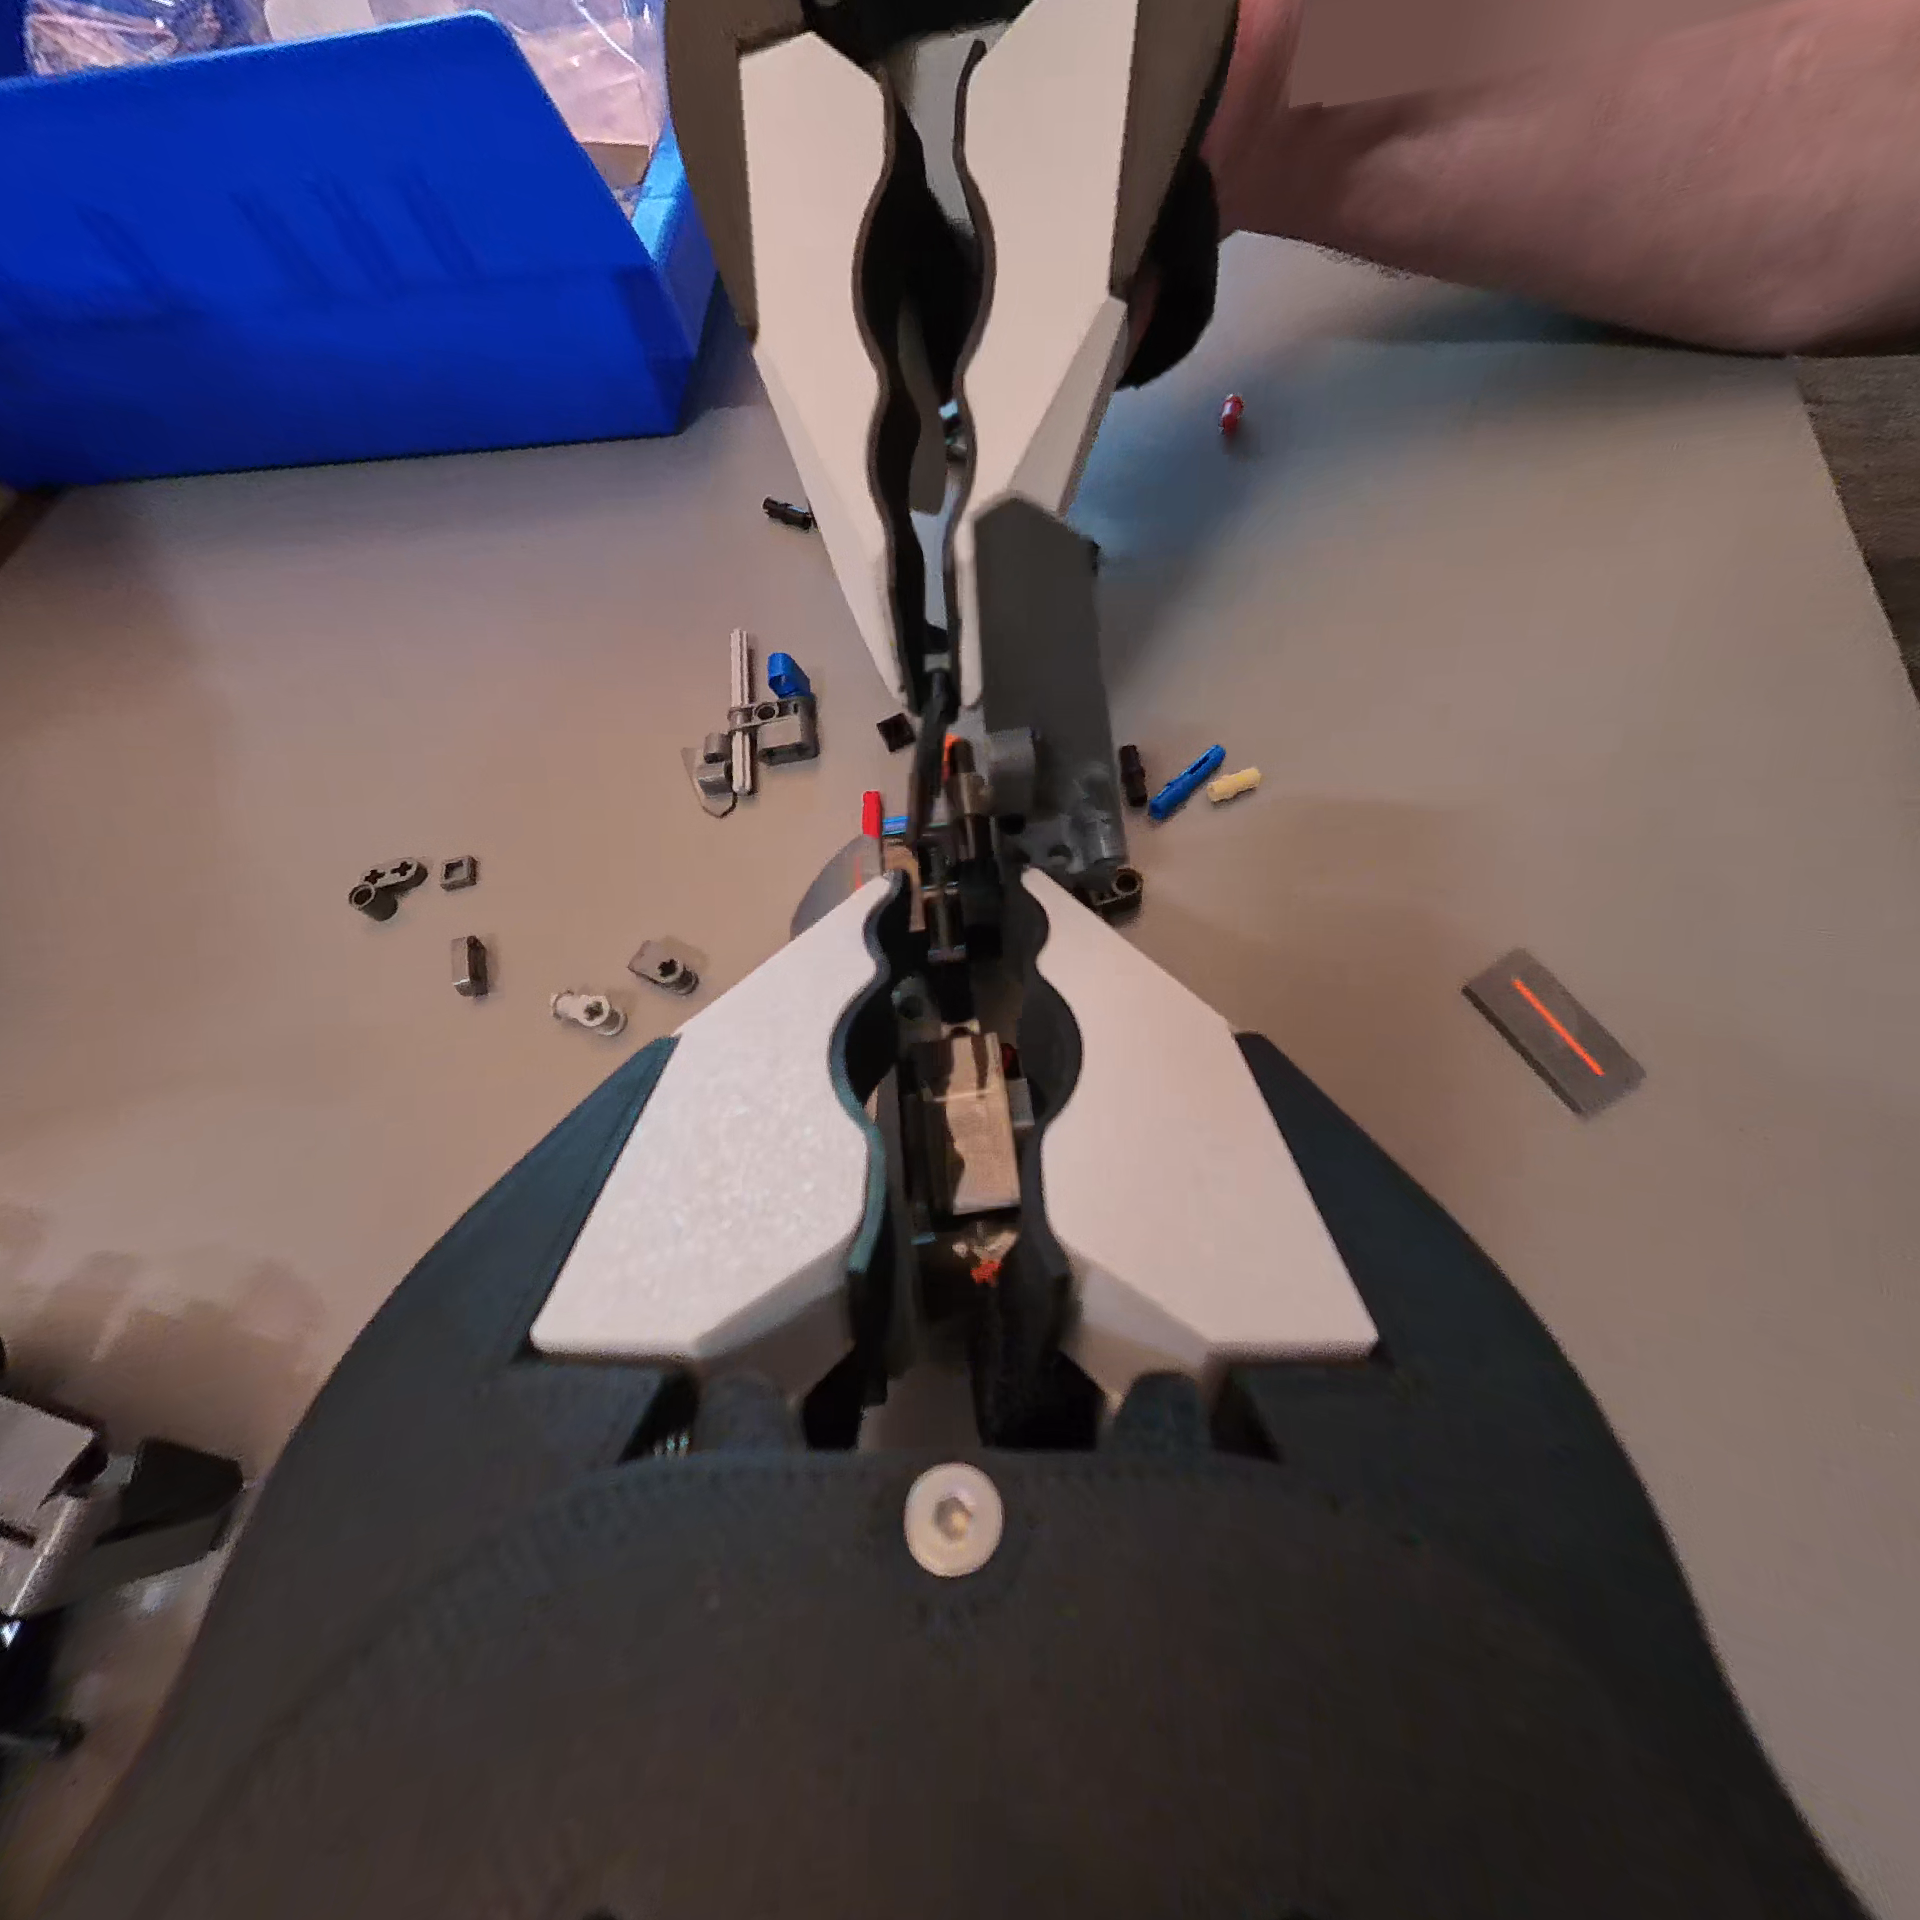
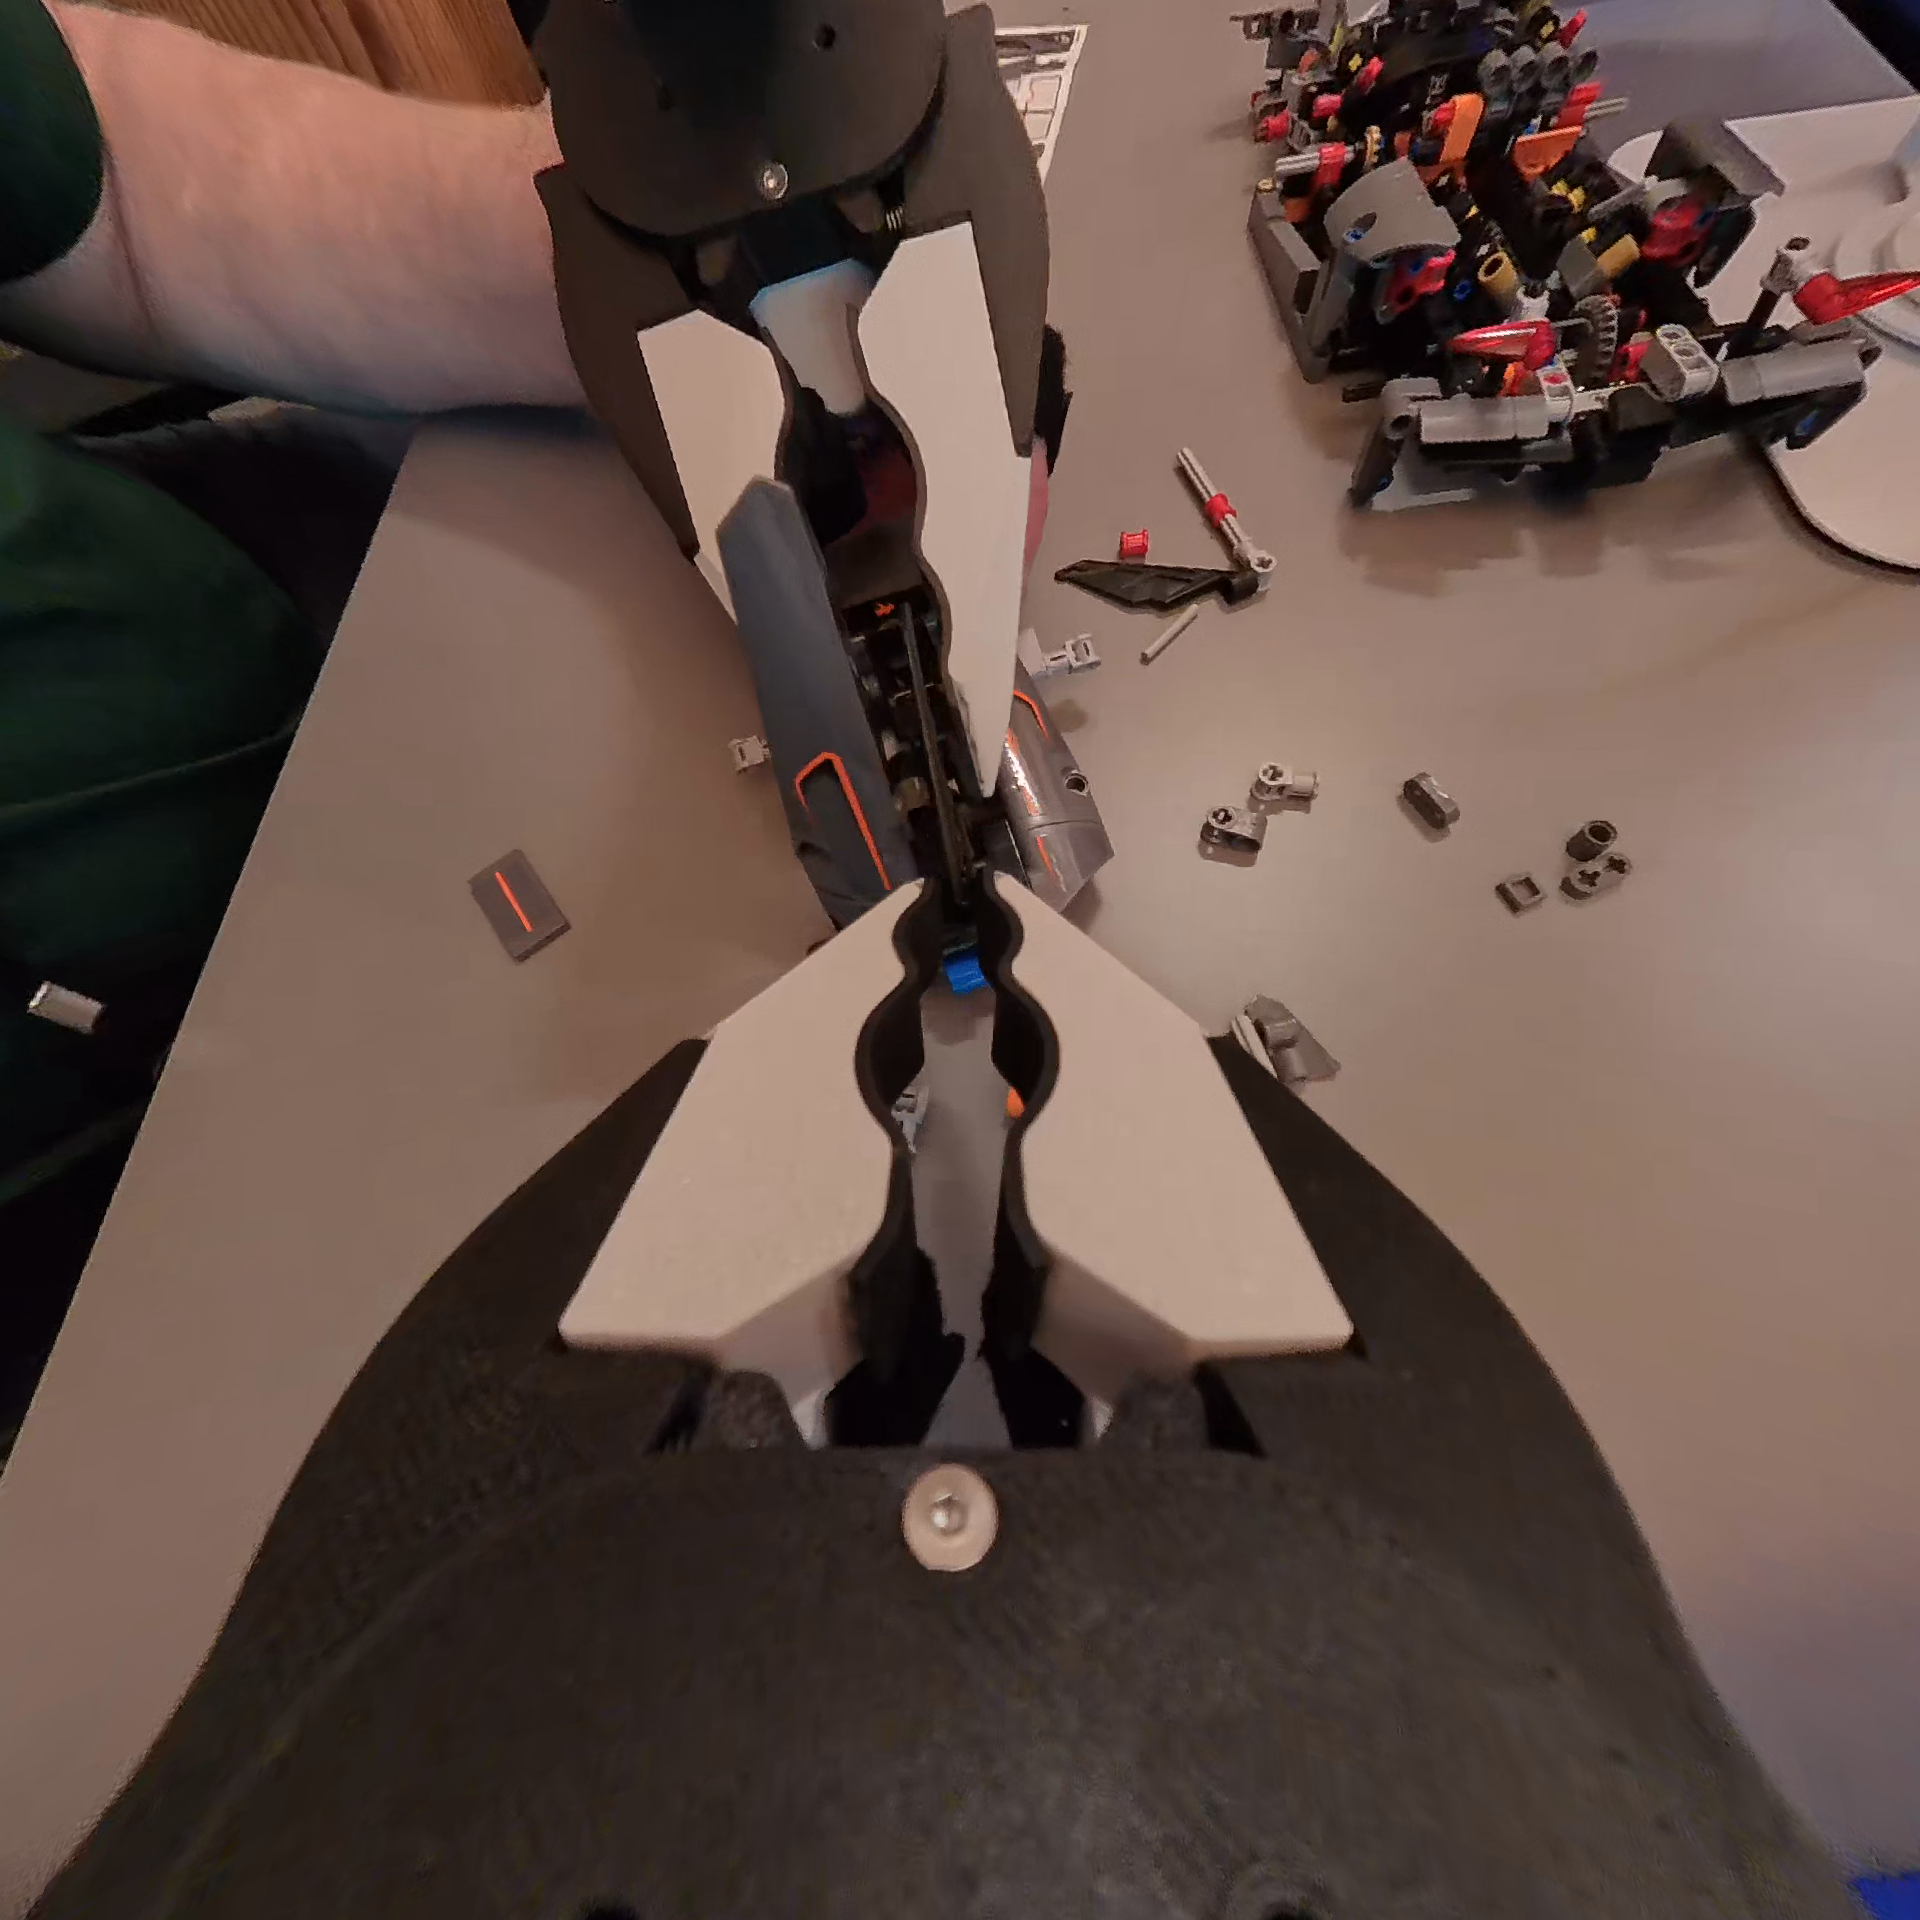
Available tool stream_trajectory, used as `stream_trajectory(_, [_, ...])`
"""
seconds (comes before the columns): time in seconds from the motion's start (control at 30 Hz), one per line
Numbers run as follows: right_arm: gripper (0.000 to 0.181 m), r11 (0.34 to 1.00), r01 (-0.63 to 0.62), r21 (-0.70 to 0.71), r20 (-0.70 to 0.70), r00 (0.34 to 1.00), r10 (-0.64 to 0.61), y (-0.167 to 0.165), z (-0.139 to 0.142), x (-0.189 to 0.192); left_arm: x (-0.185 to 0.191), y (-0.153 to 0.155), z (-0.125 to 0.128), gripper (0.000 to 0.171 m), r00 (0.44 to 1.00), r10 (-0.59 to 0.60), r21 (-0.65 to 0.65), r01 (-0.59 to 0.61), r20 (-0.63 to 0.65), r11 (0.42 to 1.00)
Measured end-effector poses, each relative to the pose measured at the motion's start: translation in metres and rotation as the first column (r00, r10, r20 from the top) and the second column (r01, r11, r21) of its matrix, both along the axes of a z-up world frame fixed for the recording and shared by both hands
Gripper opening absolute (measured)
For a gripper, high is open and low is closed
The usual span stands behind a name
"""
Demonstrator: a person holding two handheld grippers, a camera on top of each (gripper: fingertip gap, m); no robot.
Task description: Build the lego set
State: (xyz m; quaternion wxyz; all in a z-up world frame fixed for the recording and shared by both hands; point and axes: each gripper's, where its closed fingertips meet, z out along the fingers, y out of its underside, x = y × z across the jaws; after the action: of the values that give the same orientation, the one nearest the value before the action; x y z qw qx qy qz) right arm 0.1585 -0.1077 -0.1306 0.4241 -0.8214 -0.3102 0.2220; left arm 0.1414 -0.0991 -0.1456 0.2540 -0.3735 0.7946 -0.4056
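Note:
A lego sub-assembly with dark grey panels and orange stripes is held just above the grey table between the two grippers, which face each other. My left gripper is shut on the sub-assembly, which fills the gap between its fingers. My right gripper is shut on a thin black rod that runs into the sub-assembly's middle. The left wrist view shows the right gripper coming in from above with that rod.
A blue bin stands at the back left. Loose small pieces lie around, with a blue pin and a grey tile with an orange line. A large part-built model stands at the right wrist view's upper right. A forearm crosses above. The grippers are tip to tip, or close to it. The blue pin lies around 7 cm away from my left fingertips.

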Motion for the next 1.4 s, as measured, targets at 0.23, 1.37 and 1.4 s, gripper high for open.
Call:
stream_trajectory(0.23, [0.004, 1.000, -0.009, 0.025, -0.005, 1.000, 0.010, 0.0013, 0.0054, -0.0041, 0.0022, -0.0012, 0.0043, 0.006, 1.000, -0.015, -0.038, 0.015, 0.016, 0.999])
stream_trajectory(1.37, [0.004, 0.999, -0.013, 0.045, 0.115, 0.993, 0.008, -0.0004, 0.0078, -0.0105, 0.0021, -0.0074, 0.0031, 0.006, 0.998, -0.070, -0.011, 0.070, 0.000, 0.997])
stream_trajectory(1.4, [0.004, 0.999, -0.012, 0.045, 0.124, 0.992, 0.007, -0.0003, 0.0074, -0.0108, 0.0020, -0.0073, 0.0030, 0.006, 0.998, -0.070, -0.006, 0.070, -0.001, 0.997])
